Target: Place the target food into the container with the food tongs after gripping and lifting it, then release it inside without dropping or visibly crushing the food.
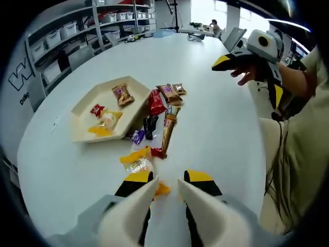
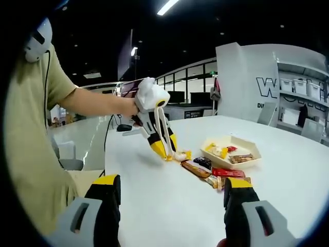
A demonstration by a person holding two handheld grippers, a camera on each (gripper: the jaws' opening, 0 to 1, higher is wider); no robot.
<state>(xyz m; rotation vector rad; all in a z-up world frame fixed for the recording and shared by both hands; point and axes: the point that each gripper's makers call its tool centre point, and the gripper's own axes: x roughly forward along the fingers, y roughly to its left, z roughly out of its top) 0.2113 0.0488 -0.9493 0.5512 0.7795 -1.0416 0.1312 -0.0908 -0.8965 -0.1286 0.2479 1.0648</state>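
Cream hexagonal tray (image 1: 85, 110) on white round table (image 1: 216, 123), four packets inside; loose snack packets (image 1: 163, 110) scattered just right of it.

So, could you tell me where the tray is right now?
In the left gripper view, the tray sits on the white table, left of the loose snack packets and ahead of the left gripper.

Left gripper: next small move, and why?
Probably close the left gripper on the orange-yellow snack and lift. In the left gripper view, that snack lies on the table between the jaws, which stand apart. In the right gripper view the tips are down at it. The tray already holds a few snacks and has room.
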